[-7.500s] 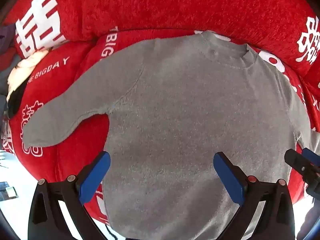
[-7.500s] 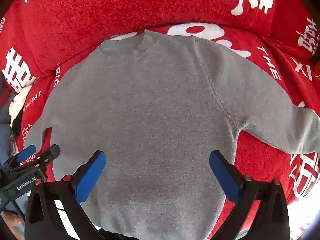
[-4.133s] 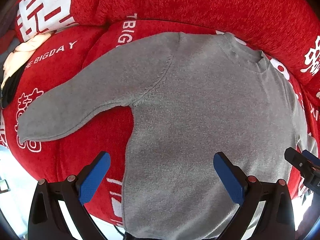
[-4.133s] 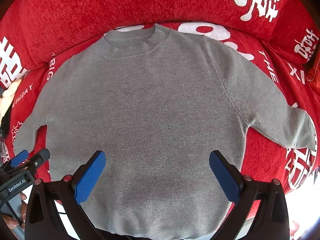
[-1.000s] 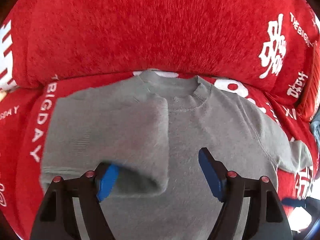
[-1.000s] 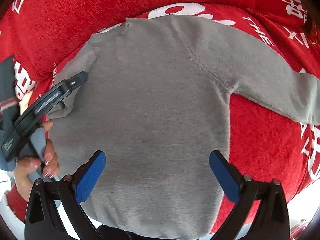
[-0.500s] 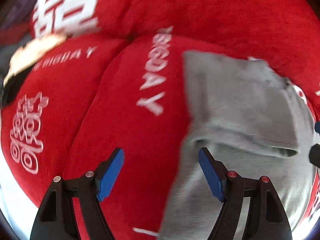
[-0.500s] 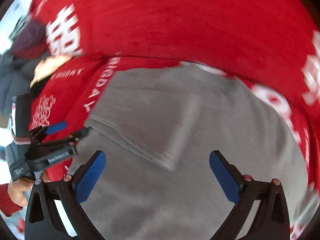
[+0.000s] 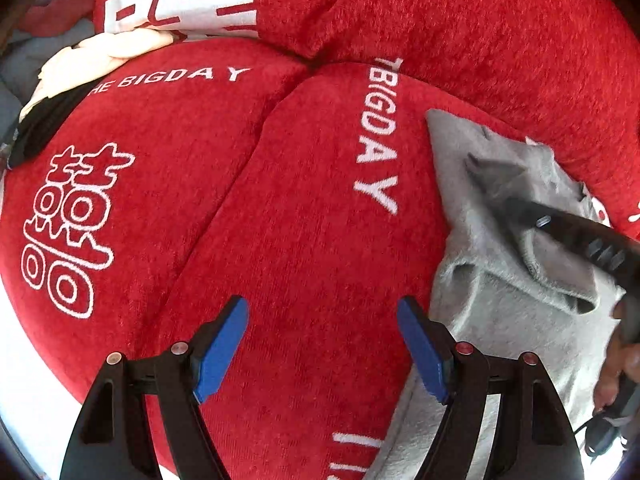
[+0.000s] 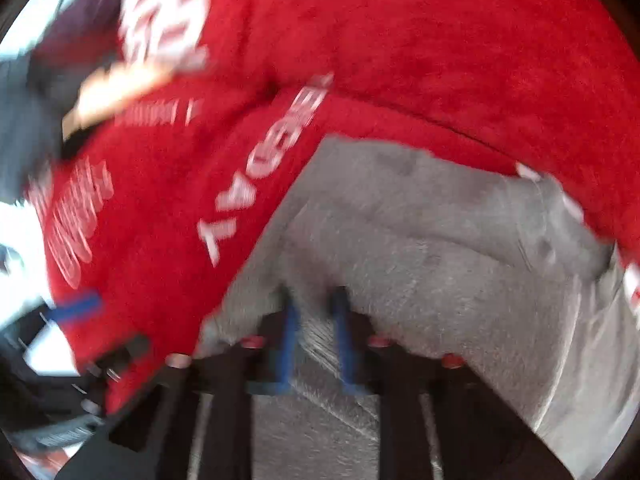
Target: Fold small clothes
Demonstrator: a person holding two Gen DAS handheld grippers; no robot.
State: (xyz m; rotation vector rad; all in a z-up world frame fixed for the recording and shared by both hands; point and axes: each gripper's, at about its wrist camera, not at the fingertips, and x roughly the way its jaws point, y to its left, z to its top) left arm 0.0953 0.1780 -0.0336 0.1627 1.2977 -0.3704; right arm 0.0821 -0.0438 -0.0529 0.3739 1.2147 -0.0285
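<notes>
A small grey sweater [image 9: 500,280] lies on a red plush sofa, its left sleeve folded in over the body. My left gripper [image 9: 322,344] is open and empty, above bare red cushion just left of the sweater. My right gripper [image 10: 314,320] has its blue pads close together on the folded grey fabric [image 10: 420,264] at the sweater's left side. That view is blurred by motion. The right gripper's black body [image 9: 576,236] shows in the left wrist view, reaching over the sweater.
The red seat cushions [image 9: 280,240] carry white lettering and characters. A red back cushion [image 9: 440,20] runs behind. A pile of cream, black and grey clothes [image 9: 60,80] lies at the far left. The sofa's front edge is at the lower left.
My left gripper let go of the folded sleeve and swung left off the sweater. My right gripper moved over to the folded left side and closed on the grey fabric.
</notes>
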